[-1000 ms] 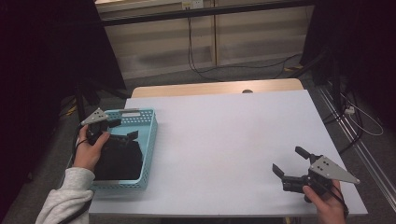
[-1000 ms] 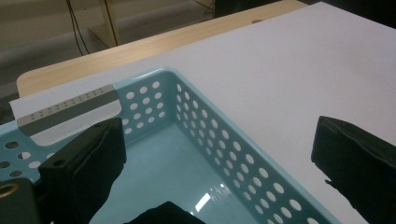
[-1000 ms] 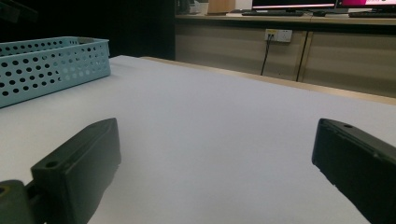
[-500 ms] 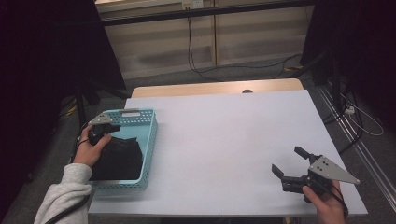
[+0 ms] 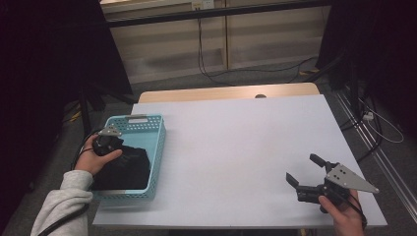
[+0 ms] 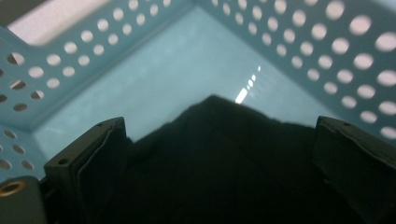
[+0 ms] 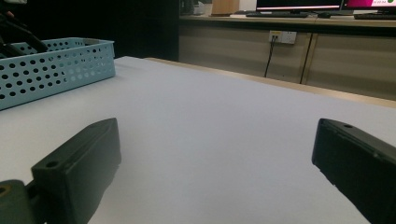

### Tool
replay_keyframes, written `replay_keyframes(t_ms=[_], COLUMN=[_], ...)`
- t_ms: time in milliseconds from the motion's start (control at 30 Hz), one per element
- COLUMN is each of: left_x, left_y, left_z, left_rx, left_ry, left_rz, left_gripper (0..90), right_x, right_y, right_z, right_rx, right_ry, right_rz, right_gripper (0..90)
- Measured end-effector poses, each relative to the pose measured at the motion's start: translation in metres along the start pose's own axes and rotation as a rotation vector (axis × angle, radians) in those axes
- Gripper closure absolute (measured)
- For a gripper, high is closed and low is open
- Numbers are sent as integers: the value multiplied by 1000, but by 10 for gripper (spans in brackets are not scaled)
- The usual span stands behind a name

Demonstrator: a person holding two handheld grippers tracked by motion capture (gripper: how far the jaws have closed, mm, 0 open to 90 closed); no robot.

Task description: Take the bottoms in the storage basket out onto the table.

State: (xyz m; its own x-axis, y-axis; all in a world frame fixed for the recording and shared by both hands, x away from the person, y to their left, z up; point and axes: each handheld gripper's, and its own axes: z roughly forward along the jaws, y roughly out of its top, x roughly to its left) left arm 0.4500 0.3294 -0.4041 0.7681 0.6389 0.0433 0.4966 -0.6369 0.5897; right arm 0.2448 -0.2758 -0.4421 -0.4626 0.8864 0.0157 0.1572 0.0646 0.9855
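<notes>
Your left claw (image 5: 114,147) sits low inside the blue basket (image 5: 156,147) at the counter's (image 5: 236,147) left edge, jaws spread wide over the black cloth (image 6: 224,172) lying on the basket floor; it seems to touch the fabric, though the dark blurs that. Your left hand (image 5: 96,158) angles in from the basket's outer side. Your right claw (image 5: 307,172) hovers spread near the counter's front right corner.

A white desk (image 5: 236,147) with a strip of pale wood (image 5: 226,92) along its far edge stands on grey carpet (image 5: 162,83). Behind it runs a wall of beige panels (image 5: 216,39), where black cables (image 5: 201,49) hang from a socket (image 7: 282,36). Monitors (image 7: 322,4) glow on a counter (image 7: 289,19) above.
</notes>
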Motion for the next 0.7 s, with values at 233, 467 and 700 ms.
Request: replay_keyframes(t_ms=[233,467,700], left_x=[0,-3,3], left_y=[-2,-5,-18], left_z=[6,15,21], left_rx=[58,123,132], left_ry=[-11,-12,-16], left_rz=[16,11,-85], left_gripper=[47,54,45], right_x=[0,6,5], right_y=[1,1,1], right_z=[-1,3,3], right_rx=[-5,5,5], right_ry=[-2,15,15], right_rz=[3,-8,-2], right_gripper=[5,5,6])
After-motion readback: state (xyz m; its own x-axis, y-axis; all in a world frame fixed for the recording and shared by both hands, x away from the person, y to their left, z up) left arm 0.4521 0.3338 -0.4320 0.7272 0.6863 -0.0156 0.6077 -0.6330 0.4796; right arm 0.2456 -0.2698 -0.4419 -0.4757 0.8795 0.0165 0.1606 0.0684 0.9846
